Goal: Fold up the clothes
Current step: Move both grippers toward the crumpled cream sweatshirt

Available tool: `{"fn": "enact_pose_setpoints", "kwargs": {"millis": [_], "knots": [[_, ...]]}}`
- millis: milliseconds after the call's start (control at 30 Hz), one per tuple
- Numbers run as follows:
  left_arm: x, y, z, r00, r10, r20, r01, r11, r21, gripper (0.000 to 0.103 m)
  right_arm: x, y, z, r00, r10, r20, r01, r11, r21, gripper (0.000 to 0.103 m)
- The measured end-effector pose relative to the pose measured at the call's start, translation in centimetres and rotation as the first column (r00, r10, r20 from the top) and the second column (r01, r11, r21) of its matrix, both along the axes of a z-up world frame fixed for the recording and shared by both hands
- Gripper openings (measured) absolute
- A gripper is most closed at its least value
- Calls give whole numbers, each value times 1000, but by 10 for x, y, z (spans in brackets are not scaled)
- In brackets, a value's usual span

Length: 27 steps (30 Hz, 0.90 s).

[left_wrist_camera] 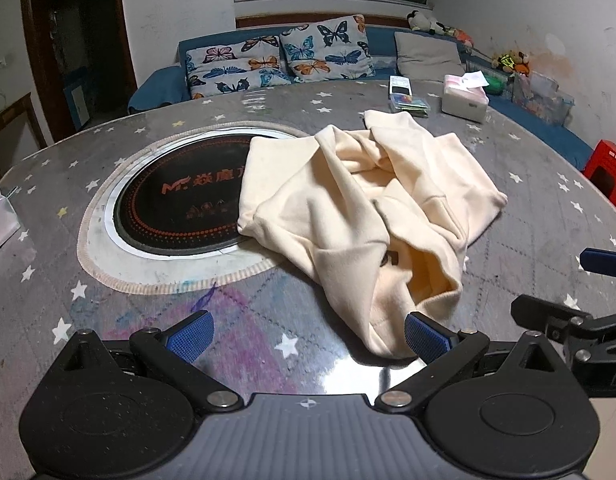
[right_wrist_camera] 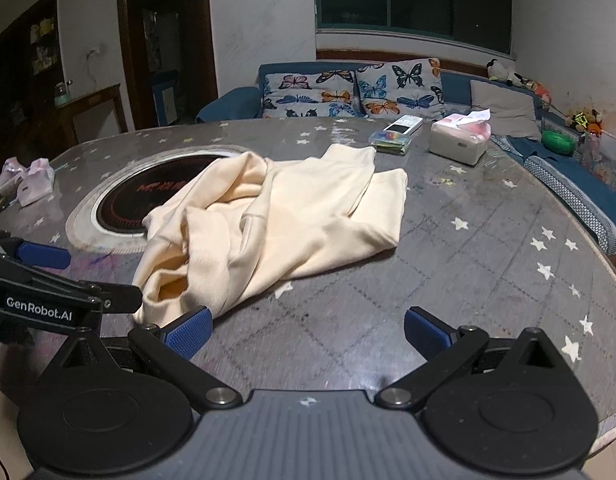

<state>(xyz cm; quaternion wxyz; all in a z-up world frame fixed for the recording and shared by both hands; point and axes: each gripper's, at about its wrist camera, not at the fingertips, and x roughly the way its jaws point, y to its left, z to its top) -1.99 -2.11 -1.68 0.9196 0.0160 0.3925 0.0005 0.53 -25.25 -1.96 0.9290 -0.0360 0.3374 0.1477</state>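
- Cream fleece garment (left_wrist_camera: 360,208), left wrist view: crumpled in a heap on the round grey star-patterned table (left_wrist_camera: 107,320), one edge lying over the black inset disc (left_wrist_camera: 179,204) at the table's centre.
- Left gripper (left_wrist_camera: 308,338), same view: fingers wide apart and empty; its right blue pad (left_wrist_camera: 424,338) sits just beside the garment's near fold.
- Right wrist view: the garment lies ahead and to the left; the right gripper (right_wrist_camera: 305,332) is spread open over bare tabletop, holding nothing.
- Far edge, right wrist view: a tissue box (right_wrist_camera: 460,140) and a remote (right_wrist_camera: 404,124), well apart from the garment.
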Motion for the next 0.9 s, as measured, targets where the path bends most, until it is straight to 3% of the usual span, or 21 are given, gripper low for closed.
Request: {"fn": "enact_pose_setpoints", "kwargs": {"millis": [900], "knots": [[0, -12, -9, 999, -28, -21, 28, 999, 28, 103, -3, 4, -9, 999, 18, -33, -18, 1000, 5, 103]]}}
